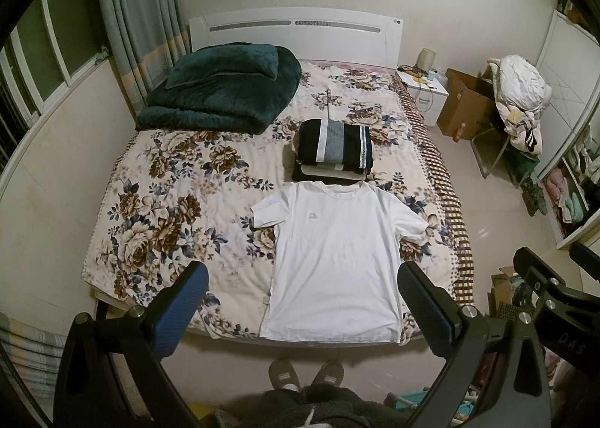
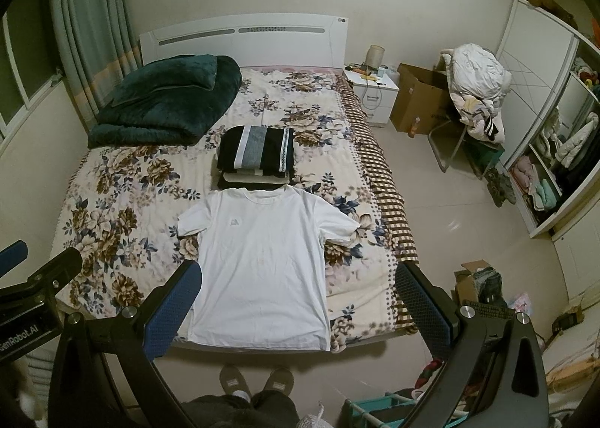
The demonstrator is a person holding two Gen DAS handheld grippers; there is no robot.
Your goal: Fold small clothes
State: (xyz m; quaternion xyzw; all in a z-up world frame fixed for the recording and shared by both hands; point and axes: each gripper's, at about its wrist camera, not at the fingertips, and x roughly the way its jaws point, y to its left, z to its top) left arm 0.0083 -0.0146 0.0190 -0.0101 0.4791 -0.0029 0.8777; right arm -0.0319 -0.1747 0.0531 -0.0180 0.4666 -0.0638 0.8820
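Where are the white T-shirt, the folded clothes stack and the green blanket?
white T-shirt (image 1: 333,259): left wrist view, chest panel.
folded clothes stack (image 1: 333,144): left wrist view, top striped garment.
green blanket (image 2: 165,101): right wrist view, upper surface.

Floral-covered bed (image 1: 168,203) bearing white T-shirt (image 1: 333,259), folded clothes stack (image 1: 333,154), dark green quilt (image 1: 221,86).

Counts: 1 white T-shirt (image 1: 332,263), 1 stack of folded clothes (image 1: 332,152), 1 green quilt (image 1: 221,90), 1 nightstand (image 1: 425,90), 2 slippers (image 1: 283,375), 2 hand-held grippers (image 1: 302,300).
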